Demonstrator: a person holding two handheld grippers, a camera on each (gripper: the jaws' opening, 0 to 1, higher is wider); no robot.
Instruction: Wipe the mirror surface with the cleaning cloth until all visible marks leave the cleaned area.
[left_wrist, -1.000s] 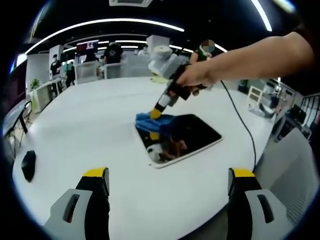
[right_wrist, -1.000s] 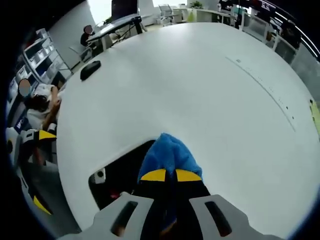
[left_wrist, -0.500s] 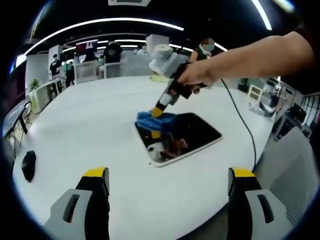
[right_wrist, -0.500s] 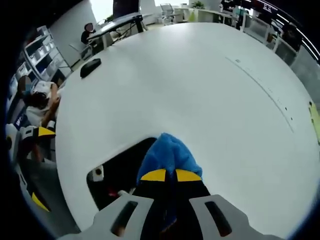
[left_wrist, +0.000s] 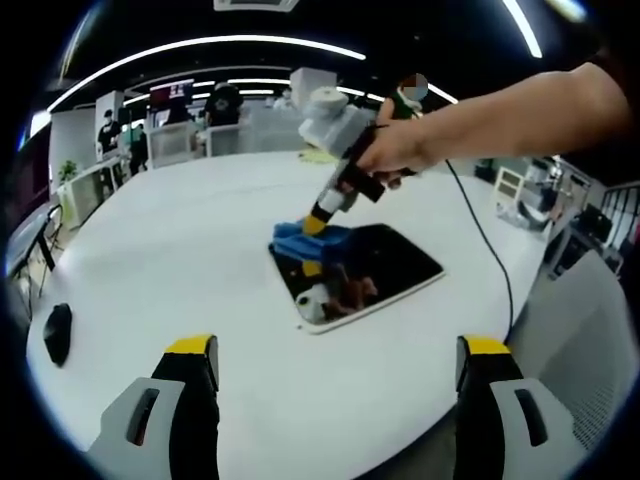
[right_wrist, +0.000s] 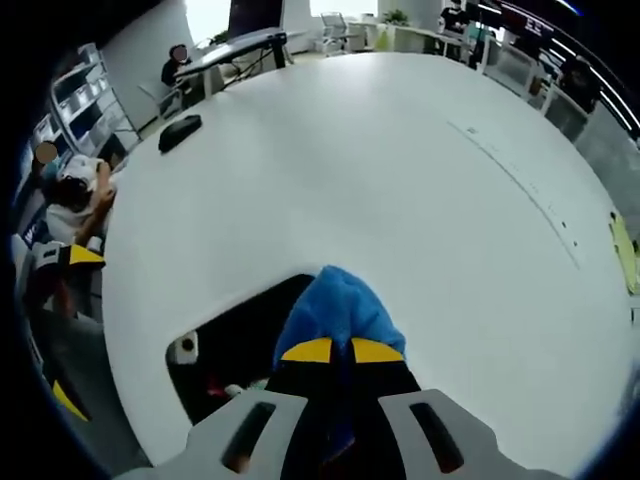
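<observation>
A dark rectangular mirror (left_wrist: 375, 268) with a white frame lies flat on the white table (left_wrist: 180, 260). A blue cleaning cloth (left_wrist: 300, 238) rests on the mirror's far left corner, with my right gripper (left_wrist: 314, 224) shut on it from above, held by a person's hand. In the right gripper view the blue cloth (right_wrist: 335, 308) bulges past the closed yellow-tipped jaws of my right gripper (right_wrist: 333, 351), and the mirror (right_wrist: 240, 345) lies to its left. My left gripper (left_wrist: 338, 352) hangs open over the near table edge, well short of the mirror, with nothing between its jaws.
A black computer mouse (left_wrist: 56, 331) sits at the table's left edge, seen also as the mouse (right_wrist: 181, 131) far across the table. A black cable (left_wrist: 490, 255) runs from the right gripper over the table's right side. People and desks stand beyond the table.
The right gripper and cloth have shifted only slightly on the mirror's corner; the right gripper view has tilted a little. My left gripper has stayed still.
</observation>
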